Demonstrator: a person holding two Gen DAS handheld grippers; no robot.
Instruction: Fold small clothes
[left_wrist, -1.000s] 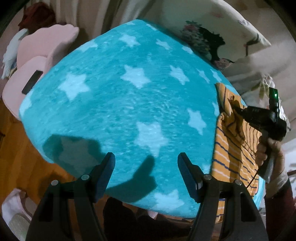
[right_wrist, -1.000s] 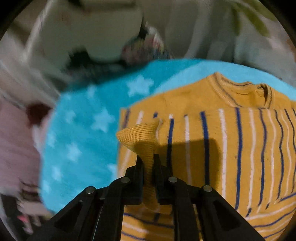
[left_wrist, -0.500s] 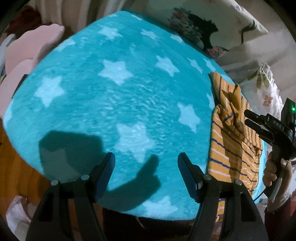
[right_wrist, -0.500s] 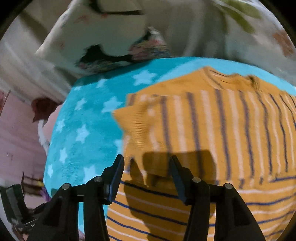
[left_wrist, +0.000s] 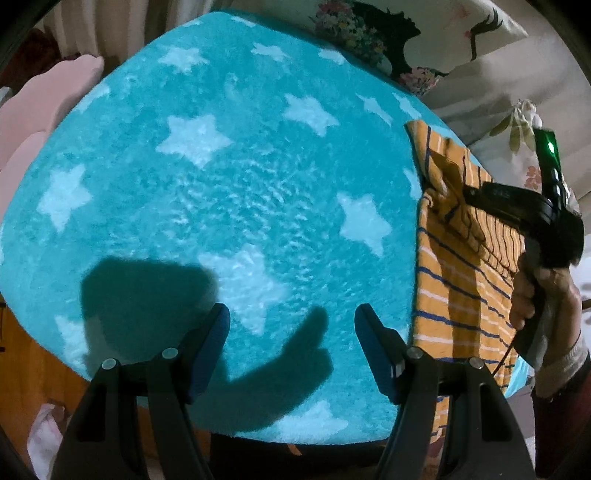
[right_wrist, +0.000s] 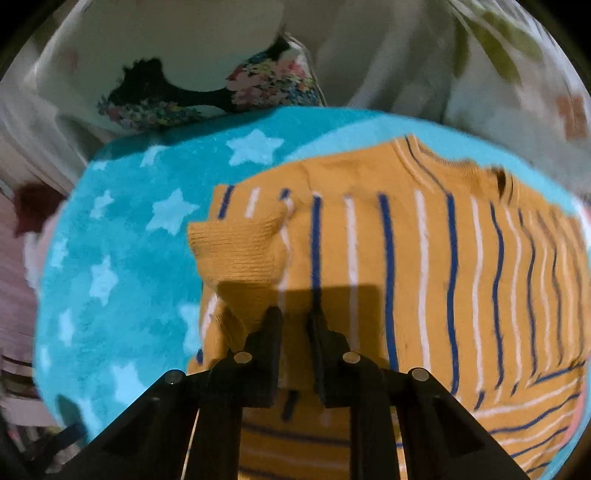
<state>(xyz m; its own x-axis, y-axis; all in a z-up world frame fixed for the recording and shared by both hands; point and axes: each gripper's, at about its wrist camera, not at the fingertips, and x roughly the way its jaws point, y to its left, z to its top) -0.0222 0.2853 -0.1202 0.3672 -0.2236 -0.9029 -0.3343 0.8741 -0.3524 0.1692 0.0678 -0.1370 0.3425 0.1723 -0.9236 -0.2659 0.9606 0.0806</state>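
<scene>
On the star blanket (left_wrist: 229, 206), striped sweater (right_wrist: 406, 258) at its right edge, left tool (left_wrist: 291, 325) wide open and empty, right tool (right_wrist: 295, 325) closing, nothing gripped.

A fluffy turquoise blanket with pale star shapes (left_wrist: 229, 192) covers the carrying surface, spread flat with fine ripples in its pile. Whether a desk or a bed lies under it cannot be told. On its right part lies a mustard-yellow knitted sweater with blue and white stripes (right_wrist: 424, 258), its plain yellow cuffed sleeve (right_wrist: 240, 251) folded across the body.
</scene>
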